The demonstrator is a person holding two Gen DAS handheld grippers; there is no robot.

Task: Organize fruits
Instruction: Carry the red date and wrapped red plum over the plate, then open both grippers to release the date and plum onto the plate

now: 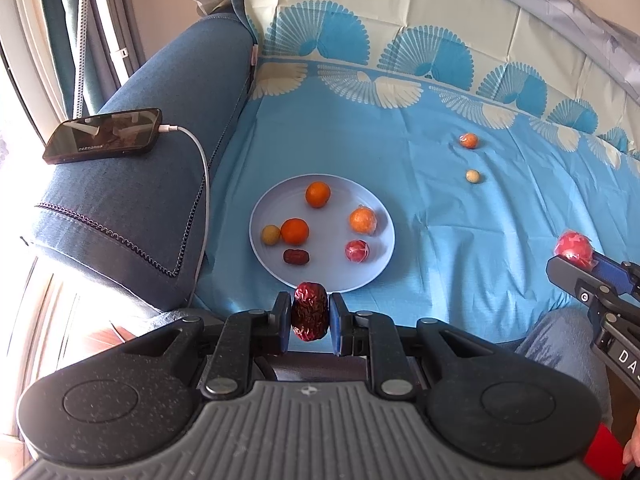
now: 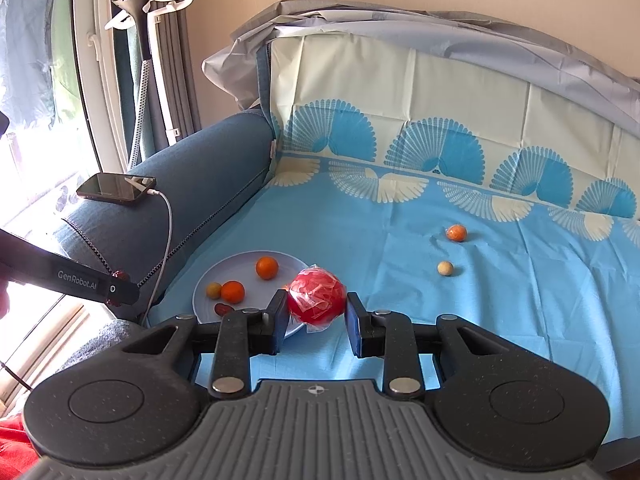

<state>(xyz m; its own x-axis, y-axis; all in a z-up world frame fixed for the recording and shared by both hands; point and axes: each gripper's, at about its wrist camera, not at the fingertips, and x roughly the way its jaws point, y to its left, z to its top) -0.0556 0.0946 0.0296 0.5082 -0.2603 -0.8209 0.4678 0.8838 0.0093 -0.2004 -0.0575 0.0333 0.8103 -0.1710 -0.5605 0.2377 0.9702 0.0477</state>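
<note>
Low center of the left view, left gripper (image 1: 310, 318) is clamped on a wrinkly red date (image 1: 310, 316) at the plate (image 1: 380, 264) edge; right gripper (image 2: 317, 312) squeezes a wrapped red fruit (image 2: 317, 297). Slippery wrap could pop loose and roll across the bed.

It is a home living room: a blue sofa (image 2: 208, 168) with a charging phone (image 2: 116, 187), curtains (image 2: 132, 40), a garment steamer (image 2: 132, 4).
</note>
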